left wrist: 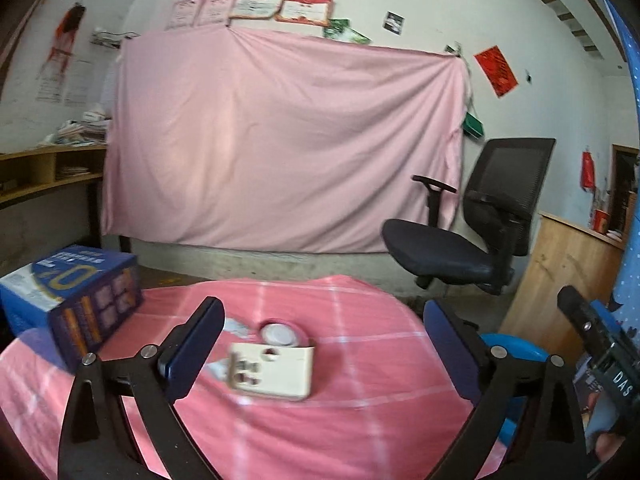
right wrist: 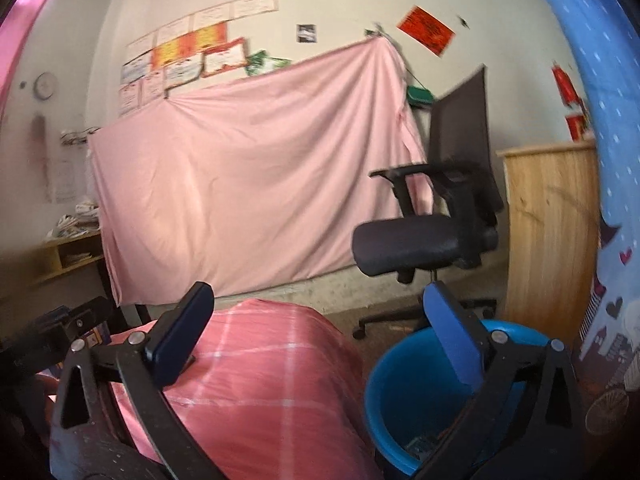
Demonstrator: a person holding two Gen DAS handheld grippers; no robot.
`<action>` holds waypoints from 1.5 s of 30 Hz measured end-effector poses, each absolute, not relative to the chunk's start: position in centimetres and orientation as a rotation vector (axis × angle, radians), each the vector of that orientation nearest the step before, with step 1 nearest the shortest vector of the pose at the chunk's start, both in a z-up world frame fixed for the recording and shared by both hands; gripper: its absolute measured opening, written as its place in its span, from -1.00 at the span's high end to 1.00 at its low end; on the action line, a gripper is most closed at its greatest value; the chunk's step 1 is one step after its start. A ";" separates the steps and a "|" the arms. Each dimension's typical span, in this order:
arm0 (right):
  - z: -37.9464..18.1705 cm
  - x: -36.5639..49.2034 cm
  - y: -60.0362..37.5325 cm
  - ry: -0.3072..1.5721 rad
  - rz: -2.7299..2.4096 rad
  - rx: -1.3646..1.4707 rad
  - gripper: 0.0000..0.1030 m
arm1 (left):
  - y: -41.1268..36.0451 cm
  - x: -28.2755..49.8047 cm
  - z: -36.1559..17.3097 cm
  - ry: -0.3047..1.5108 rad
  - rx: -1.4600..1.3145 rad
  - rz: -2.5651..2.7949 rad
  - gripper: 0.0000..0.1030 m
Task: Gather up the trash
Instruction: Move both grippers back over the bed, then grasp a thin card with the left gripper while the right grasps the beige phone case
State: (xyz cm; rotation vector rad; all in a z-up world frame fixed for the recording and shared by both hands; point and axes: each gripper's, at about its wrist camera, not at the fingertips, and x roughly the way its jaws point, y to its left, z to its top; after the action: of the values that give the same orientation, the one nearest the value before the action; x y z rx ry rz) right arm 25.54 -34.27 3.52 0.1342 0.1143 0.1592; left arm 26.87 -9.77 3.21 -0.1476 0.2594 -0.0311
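Observation:
In the left wrist view a flat cream carton (left wrist: 274,372) lies on the pink checked tablecloth (left wrist: 360,420), with a round white lid (left wrist: 280,334) just behind it and small paper scraps (left wrist: 236,326) to its left. My left gripper (left wrist: 324,344) is open and empty, its fingers either side of the carton and above it. My right gripper (right wrist: 316,340) is open and empty, held over the table's right edge and the blue bin (right wrist: 408,408). Something small lies in the bin's bottom (right wrist: 420,448). The bin also shows in the left wrist view (left wrist: 516,352).
A blue printed box (left wrist: 76,300) stands at the table's left. A black office chair (right wrist: 432,224) stands behind the bin, a wooden cabinet (right wrist: 552,232) to its right. A pink sheet (left wrist: 280,140) hangs on the back wall. The right gripper's body (left wrist: 600,340) is at the left view's right edge.

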 end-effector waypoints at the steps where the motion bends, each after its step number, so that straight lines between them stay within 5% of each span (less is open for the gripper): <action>1: 3.7 25.5 -33.6 0.105 0.173 0.122 -1.00 | -9.1 26.6 3.0 0.255 -0.150 -0.018 -0.90; 18: 3.5 26.5 -26.1 0.119 0.311 -0.005 -1.00 | -1.3 23.6 1.2 0.257 -0.155 0.126 -0.91; 31: 0.3 31.1 -22.5 0.368 0.374 -0.035 -1.00 | 1.1 26.3 -1.0 0.397 -0.134 0.069 -0.88; 36: -1.0 32.8 -21.1 0.476 0.426 -0.040 -0.91 | 1.7 28.3 -2.0 0.497 -0.179 0.011 -0.34; 45: -2.8 34.6 -17.8 0.627 0.529 -0.117 -0.19 | 1.6 31.0 -2.7 0.638 -0.216 -0.064 0.25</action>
State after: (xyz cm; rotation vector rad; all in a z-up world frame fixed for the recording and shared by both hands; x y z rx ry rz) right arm 34.61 -17.81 -2.79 -0.1166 0.6274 0.5295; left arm 31.04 1.63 -2.74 -0.2162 0.6382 -0.0638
